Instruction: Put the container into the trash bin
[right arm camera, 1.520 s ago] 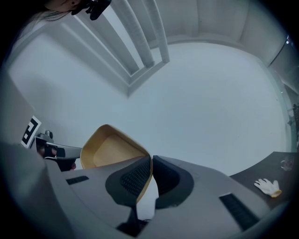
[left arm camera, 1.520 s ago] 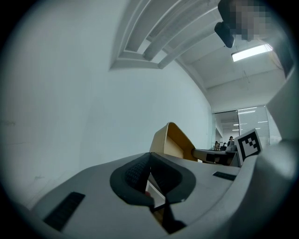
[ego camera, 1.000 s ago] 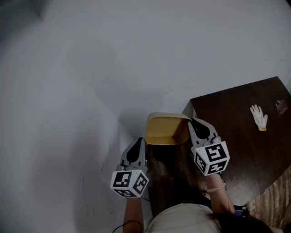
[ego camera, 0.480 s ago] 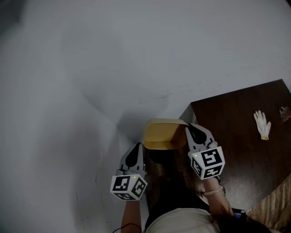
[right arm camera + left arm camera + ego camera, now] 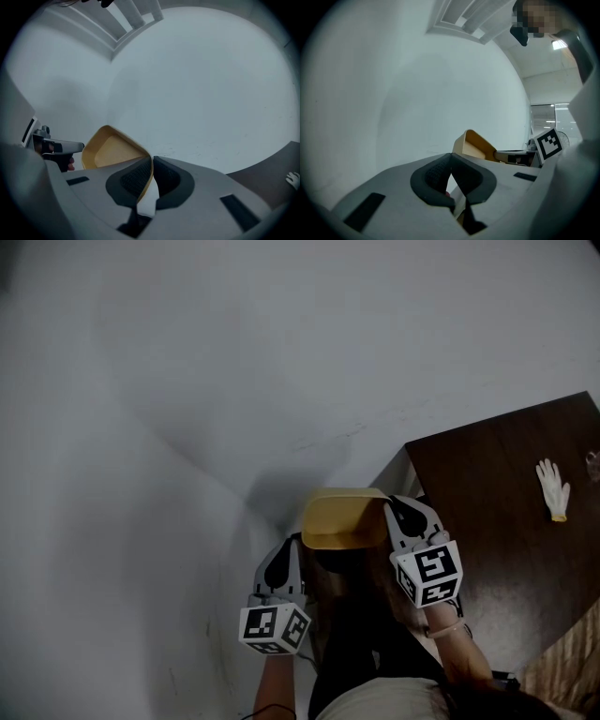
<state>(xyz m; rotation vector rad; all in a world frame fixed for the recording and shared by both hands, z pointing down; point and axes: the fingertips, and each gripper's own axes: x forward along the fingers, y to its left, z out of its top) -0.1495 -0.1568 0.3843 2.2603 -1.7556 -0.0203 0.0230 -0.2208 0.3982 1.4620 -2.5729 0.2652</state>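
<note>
Container [image 5: 345,519] is up in the air, off the left edge of the dark tabletop [image 5: 506,512] and over grey floor, carried betw. the two tools. Right hand-held gripper [image 5: 152,171] is clamped tight on the thin rim at its right end; the wall runs straight thru the pads. Left hand-held gripper [image 5: 451,168] is also pressed closed w/ a pale strip betw. its pads, prob. the rim at the other end. A grip at each end likely keeps a light, floppy tray level and stops it twisting on the way to the bin. No bin made out in any view; dark area below it can't be identified. Long axis runs left-right, gripper to gripper; open side tips up and back twd the person, yellow inside showing. White glove [image 5: 553,488] lies on the tabletop, well apart.
</note>
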